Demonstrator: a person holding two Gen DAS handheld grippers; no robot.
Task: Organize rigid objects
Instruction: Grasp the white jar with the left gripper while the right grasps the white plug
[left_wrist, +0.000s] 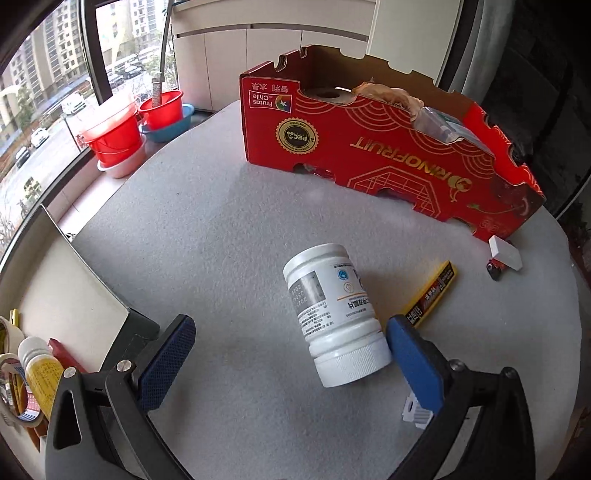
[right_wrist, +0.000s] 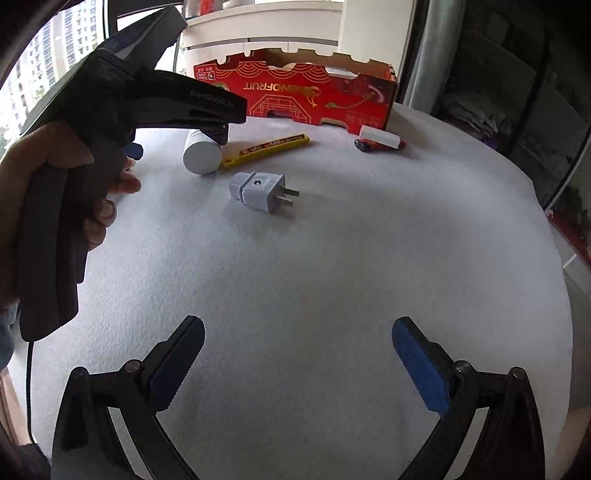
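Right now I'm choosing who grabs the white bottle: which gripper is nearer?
Left. The left gripper hovers open around the white bottle; the right gripper hangs well back, open.

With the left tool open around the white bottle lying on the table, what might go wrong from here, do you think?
1. The white bottle lies on its side, skewed between the left tool's open jaws; closing may roll or twist it away.
2. The yellow box sits right beside the bottle and could get nudged or caught.
3. The grey plug lies close by and might be knocked.
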